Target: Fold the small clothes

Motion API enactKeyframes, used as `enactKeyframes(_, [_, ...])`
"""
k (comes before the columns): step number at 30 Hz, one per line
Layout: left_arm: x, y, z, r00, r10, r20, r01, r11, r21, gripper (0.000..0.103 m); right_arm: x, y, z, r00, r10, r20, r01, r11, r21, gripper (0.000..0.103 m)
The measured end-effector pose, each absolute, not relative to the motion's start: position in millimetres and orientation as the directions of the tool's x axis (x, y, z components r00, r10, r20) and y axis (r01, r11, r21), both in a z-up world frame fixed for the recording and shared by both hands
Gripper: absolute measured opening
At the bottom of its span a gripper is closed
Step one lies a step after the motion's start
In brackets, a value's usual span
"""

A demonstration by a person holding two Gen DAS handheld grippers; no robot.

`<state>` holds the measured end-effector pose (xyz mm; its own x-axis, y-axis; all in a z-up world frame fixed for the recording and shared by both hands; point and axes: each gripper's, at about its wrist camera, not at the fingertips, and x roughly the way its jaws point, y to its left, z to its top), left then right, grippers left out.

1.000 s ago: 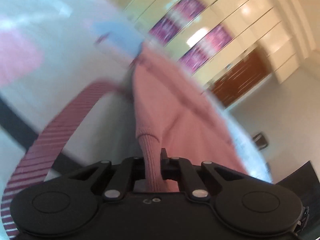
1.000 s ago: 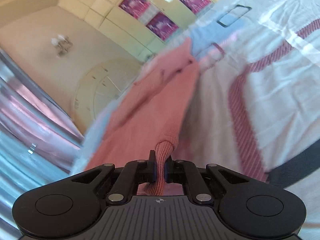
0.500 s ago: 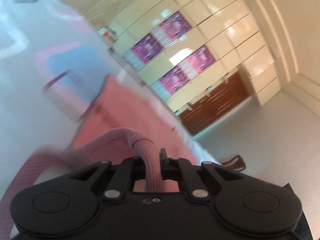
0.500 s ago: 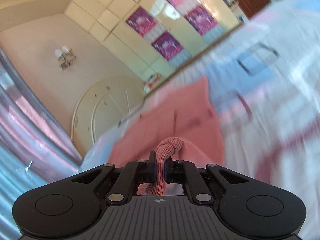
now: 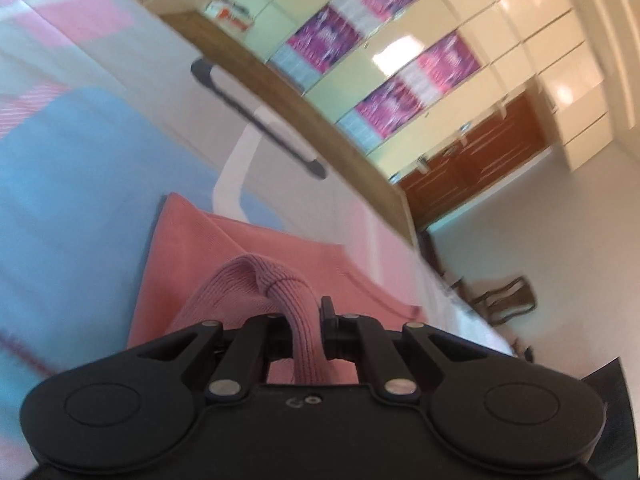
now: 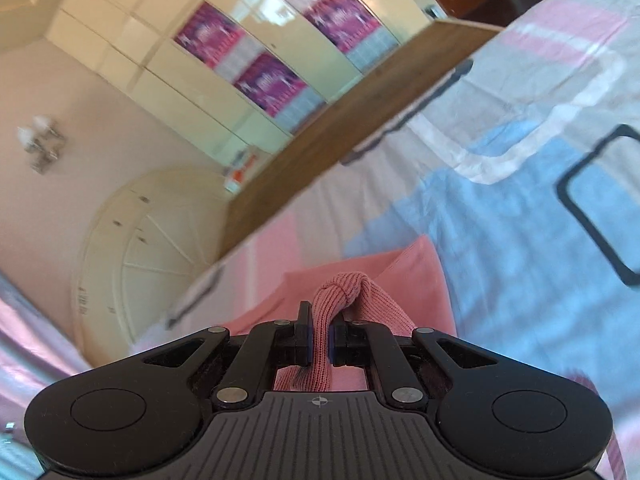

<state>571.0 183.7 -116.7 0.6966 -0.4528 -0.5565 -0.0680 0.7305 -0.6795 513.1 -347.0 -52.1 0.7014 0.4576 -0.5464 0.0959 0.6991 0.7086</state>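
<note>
A pink knitted garment (image 5: 240, 256) lies on the patterned bedsheet (image 5: 80, 184), folded over so its body spreads flat ahead of both grippers. My left gripper (image 5: 306, 330) is shut on its ribbed hem, which bunches up in a loop between the jaws. The same pink garment (image 6: 408, 280) shows in the right wrist view, and my right gripper (image 6: 320, 340) is shut on another bunch of its ribbed edge. The part of the garment under the gripper bodies is hidden.
The bedsheet (image 6: 520, 208) has blue, pink and white patches with dark outlined rectangles. A wooden footboard (image 5: 320, 128) runs along the far edge of the bed. Behind it stand cream wardrobes (image 6: 224, 52) with purple panels and a brown door (image 5: 480, 160). A chair (image 5: 508, 296) stands on the floor.
Both grippers have swept quickly across the bed toward the footboard, carrying the ribbed edge over the garment's body. The long stretched-out garment is now a short doubled shape. Both grips stayed shut.
</note>
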Motion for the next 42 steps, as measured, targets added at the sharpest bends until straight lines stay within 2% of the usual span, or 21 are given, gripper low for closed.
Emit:
enactKeyframes(2, [592,185,-129,0.679,-0.484,-0.552,-0.044,0.724,-0.689,0.008,535,-341,-67,0.682,0.451,-0.576,0.107,0.717,0.689,0.006])
enactKeyframes(3, [598,188,-131,0.685,-0.480,-0.548,-0.041,0.725,-0.687,0.023,543,-340,-74,0.681,0.457,-0.572,0.104,0.713,0.693,0.008])
enactKeyframes(4, [602,192,-134,0.697,-0.473,-0.539,-0.041,0.724,-0.688,0.033,548,-340,-80,0.682,0.453,-0.574,0.103,0.717,0.689,0.016])
enactKeyframes(5, [604,195,-133,0.712,-0.465,-0.526,-0.040,0.721,-0.692,0.051,554,-340,-83,0.686,0.422,-0.593,0.117,0.740,0.663,0.045])
enactKeyframes(6, [603,198,-131,0.734,-0.458,-0.502,-0.027,0.719,-0.695,0.056,554,-340,-83,0.704,0.394,-0.591,0.118,0.755,0.644,0.069])
enactKeyframes(7, [601,203,-129,0.752,-0.447,-0.485,-0.011,0.726,-0.687,0.058,550,-341,-81,0.740,0.361,-0.567,0.105,0.771,0.628,0.072])
enactKeyframes(10, [602,208,-125,0.748,-0.425,-0.509,0.028,0.787,-0.617,0.062,546,-350,-80,0.758,0.351,-0.550,0.090,0.779,0.621,0.071])
enactKeyframes(16, [628,173,-132,0.633,-0.377,-0.676,0.175,0.921,-0.349,0.052,562,-328,-89,0.696,0.331,-0.637,-0.033,0.902,0.431,0.060])
enactKeyframes(19, [632,150,-135,0.623,-0.322,-0.712,0.229,0.946,-0.228,0.047,574,-300,-99,0.649,0.304,-0.697,-0.119,0.946,0.302,0.057])
enactKeyframes(20, [631,145,-135,0.630,-0.304,-0.714,0.237,0.951,-0.196,0.031,578,-290,-106,0.632,0.273,-0.726,-0.144,0.961,0.236,0.046])
enactKeyframes(21, [629,143,-135,0.648,-0.292,-0.703,0.242,0.955,-0.174,0.010,579,-280,-109,0.632,0.234,-0.739,-0.174,0.972,0.158,0.019])
enactKeyframes(22, [620,146,-131,0.699,-0.287,-0.654,0.235,0.957,-0.169,0.010,576,-274,-110,0.651,0.217,-0.727,-0.205,0.973,0.107,0.008])
enactKeyframes(24, [600,151,-121,0.803,-0.249,-0.542,0.194,0.968,-0.159,0.007,559,-270,-99,0.760,0.188,-0.622,-0.200,0.978,0.052,0.008])
enactKeyframes(25, [594,156,-121,0.824,-0.227,-0.520,0.156,0.972,-0.176,0.007,549,-276,-94,0.807,0.194,-0.558,-0.175,0.981,0.087,0.008])
enactKeyframes(26, [594,159,-125,0.819,-0.221,-0.530,0.132,0.971,-0.200,0.007,547,-281,-94,0.817,0.176,-0.549,-0.138,0.984,0.111,0.008])
enactKeyframes(29, [599,159,-132,0.807,-0.218,-0.549,0.113,0.969,-0.219,0.007,551,-283,-110,0.794,0.155,-0.588,-0.118,0.988,0.101,0.008])
enactKeyframes(32, [599,157,-126,0.808,-0.211,-0.551,0.115,0.972,-0.204,0.007,550,-281,-111,0.802,0.144,-0.579,-0.115,0.990,0.087,0.008])
enactKeyframes(38, [624,151,-144,0.741,-0.181,-0.647,0.088,0.981,-0.174,0.009,568,-277,-128,0.740,0.105,-0.664,-0.070,0.994,0.078,0.008])
enactKeyframes(40, [620,154,-144,0.743,-0.172,-0.647,0.079,0.982,-0.171,0.015,570,-279,-129,0.738,0.099,-0.667,-0.039,0.994,0.105,0.008])
enactKeyframes(41, [619,155,-142,0.742,-0.163,-0.650,0.069,0.983,-0.168,0.025,570,-281,-126,0.736,0.104,-0.669,-0.031,0.992,0.120,0.009])
enactKeyframes(42, [616,157,-139,0.744,-0.143,-0.653,0.051,0.986,-0.159,0.042,570,-282,-125,0.732,0.104,-0.673,-0.024,0.992,0.128,0.024])
